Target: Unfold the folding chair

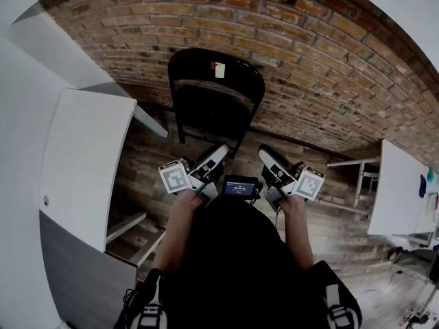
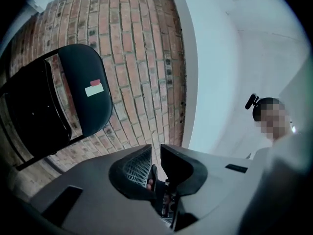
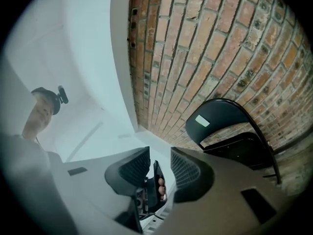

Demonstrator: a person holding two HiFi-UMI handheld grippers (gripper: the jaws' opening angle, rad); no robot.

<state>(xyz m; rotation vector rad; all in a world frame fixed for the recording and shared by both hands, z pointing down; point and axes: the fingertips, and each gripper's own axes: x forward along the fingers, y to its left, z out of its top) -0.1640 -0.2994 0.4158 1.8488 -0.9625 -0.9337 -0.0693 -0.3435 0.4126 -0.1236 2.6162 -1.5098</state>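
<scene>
Left gripper (image 1: 221, 150) (barely parted) and open right gripper (image 1: 265, 153), both empty, face folding chair (image 1: 212, 108) ahead.

The wooden floor (image 1: 336, 232) carries the black folding chair (image 1: 216, 112).

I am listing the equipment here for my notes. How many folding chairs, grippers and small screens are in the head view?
Black folding chair: 1
Grippers: 2 (left gripper, right gripper)
Small screen: 1
Total: 4
</scene>
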